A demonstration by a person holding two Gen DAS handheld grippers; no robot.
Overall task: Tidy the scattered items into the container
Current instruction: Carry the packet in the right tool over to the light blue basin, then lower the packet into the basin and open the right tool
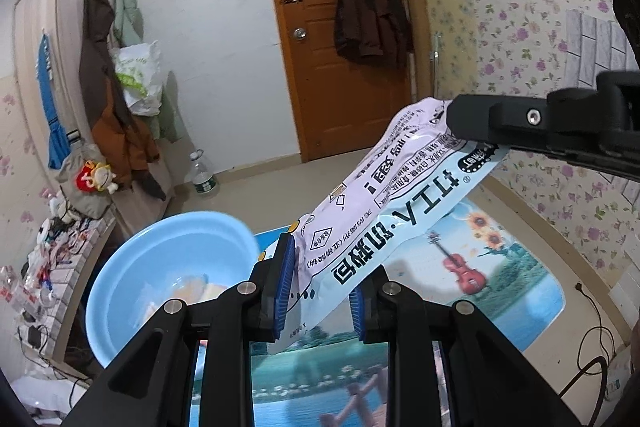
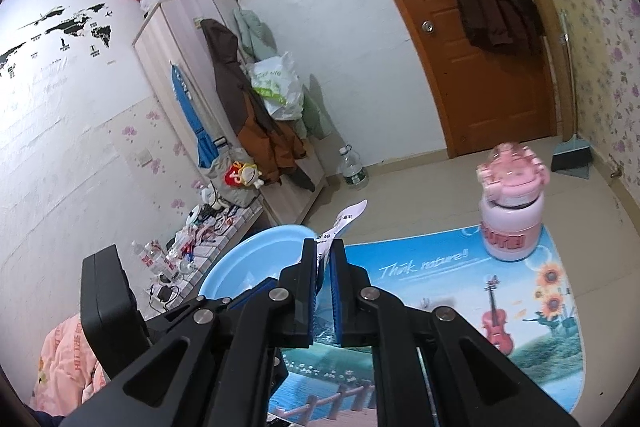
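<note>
Left wrist view: the left gripper points forward and downward, its blue pads pinching the lower end of a long snack packet printed in pale purple and light blue. The packet slopes up to the right, clear of the table, and its far end is clamped by the right gripper, which enters from the right edge as a black bar. To the left, just beyond the left jaw, stands the blue basin with pale items lying in its bottom. Below the packet lies the scenic table mat showing a violin and sunflowers.

Right wrist view: the right gripper is tilted down and rolled slightly, its jaws pressed nearly together on the thin edge of the snack packet, whose white tip protrudes beyond them. The blue basin sits just left of the jaws. A pink bottle stands upright on the table mat, well apart to the right.
</note>
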